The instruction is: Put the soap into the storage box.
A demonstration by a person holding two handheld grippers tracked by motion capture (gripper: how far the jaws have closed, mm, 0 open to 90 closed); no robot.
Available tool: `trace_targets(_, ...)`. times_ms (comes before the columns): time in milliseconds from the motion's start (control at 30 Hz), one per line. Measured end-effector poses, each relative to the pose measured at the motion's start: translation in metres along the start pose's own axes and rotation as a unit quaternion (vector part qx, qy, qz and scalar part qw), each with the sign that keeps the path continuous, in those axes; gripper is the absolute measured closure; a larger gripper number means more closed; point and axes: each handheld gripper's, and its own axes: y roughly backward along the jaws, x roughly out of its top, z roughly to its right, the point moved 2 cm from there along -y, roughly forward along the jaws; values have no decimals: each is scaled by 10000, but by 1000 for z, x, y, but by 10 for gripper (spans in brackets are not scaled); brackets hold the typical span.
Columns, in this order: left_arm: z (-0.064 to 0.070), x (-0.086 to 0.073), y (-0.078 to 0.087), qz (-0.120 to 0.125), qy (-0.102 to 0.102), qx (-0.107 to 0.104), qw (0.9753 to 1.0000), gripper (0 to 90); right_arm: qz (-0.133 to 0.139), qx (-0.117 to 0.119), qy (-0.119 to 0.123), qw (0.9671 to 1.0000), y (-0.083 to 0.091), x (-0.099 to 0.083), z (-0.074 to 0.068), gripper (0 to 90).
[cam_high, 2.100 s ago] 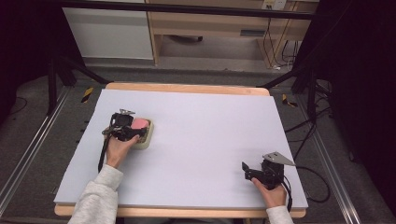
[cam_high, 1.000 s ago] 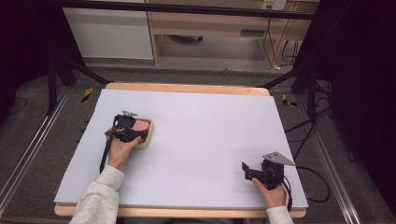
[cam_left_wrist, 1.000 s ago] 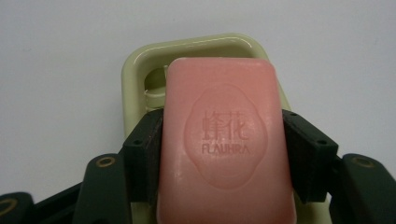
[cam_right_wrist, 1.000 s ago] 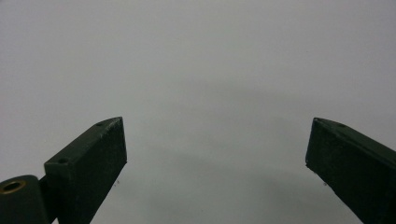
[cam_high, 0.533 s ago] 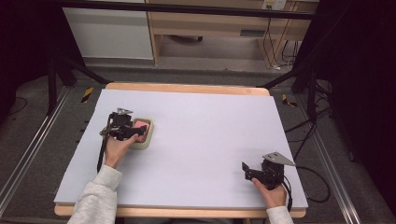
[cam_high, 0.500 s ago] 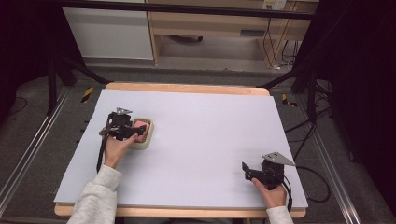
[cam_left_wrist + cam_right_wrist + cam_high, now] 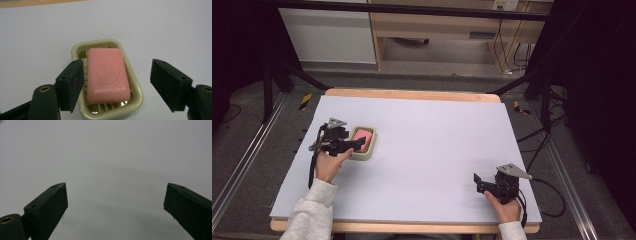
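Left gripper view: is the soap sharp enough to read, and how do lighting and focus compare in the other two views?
Left gripper view: pink soap sharp, embossed stamp visible but not legible, soft sheen. Right gripper view: dim, grey table, faint shadow. High view: table evenly lit, surroundings dark.

Soap in dish, table's left side.

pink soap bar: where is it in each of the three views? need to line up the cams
High view: the pink soap bar lies in the green dish, left of table centre, by the left gripper.
Left gripper view: centre frame, flat in the dish, between the open jaws, nearer the left one.
Right gripper view: not in it, just bare table between open jaws.
Shared landmark: the white tabletop.
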Motion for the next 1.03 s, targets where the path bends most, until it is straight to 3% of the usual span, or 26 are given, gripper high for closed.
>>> trace_targets(267,-6,-20,17,137,105,30,9998,246,10,-16,-33,10000,2,-1,1,55)
trace_targets(667,-6,-62,32,112,-27,151,9998,229,1,-62,-45,10000,3,-3,3,56)
trace_targets(867,-10,-84,39,65,15,214,9997,223,-1,-66,-39,10000,4,-3,3,57)
trace_targets(1033,-14,-92,46,85,-19,309,9995,230,-15,-99,-40,9999,5,-4,4,58)
